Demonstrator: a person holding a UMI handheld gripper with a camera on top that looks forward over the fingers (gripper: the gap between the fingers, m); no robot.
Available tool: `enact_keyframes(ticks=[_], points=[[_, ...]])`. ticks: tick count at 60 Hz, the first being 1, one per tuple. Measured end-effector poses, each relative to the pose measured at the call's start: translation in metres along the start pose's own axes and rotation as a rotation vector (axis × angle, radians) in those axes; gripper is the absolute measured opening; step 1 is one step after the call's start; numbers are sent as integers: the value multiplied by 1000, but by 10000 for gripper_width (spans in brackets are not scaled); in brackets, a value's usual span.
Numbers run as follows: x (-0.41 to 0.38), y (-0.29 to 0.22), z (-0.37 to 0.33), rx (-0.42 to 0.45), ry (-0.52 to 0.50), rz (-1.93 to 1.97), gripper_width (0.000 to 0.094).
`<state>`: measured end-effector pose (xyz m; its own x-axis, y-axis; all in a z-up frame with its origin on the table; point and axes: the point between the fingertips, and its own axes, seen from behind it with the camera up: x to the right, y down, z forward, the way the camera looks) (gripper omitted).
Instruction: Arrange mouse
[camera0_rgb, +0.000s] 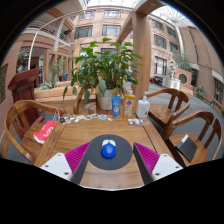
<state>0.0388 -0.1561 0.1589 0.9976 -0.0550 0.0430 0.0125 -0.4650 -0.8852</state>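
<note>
Claw (109, 160) spread wide, magenta pads (76, 157) at either side; blue mouse (108, 149) sits between the fingers with a gap on each side, resting on a round dark mat (122, 159) on the wooden bench (92, 132), not gripped. Beyond it near the far bench edge: blue carton (116, 104), clear bottle (143, 108), potted plant (105, 70). Red packet (45, 131) lies off to the left; wooden chairs (170, 105) stand around the bench.

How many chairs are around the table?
3 that I can see: one wooden chair at the table's left side, and two, a near one and a farther one, at its right. More may be hidden.
</note>
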Motion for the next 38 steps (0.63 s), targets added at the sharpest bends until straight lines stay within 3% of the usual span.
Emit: enact_keyframes(ticks=[18,38], points=[[3,5,-108,24,-10,-34,855],[4,6,-137,38,-18,-48,856]])
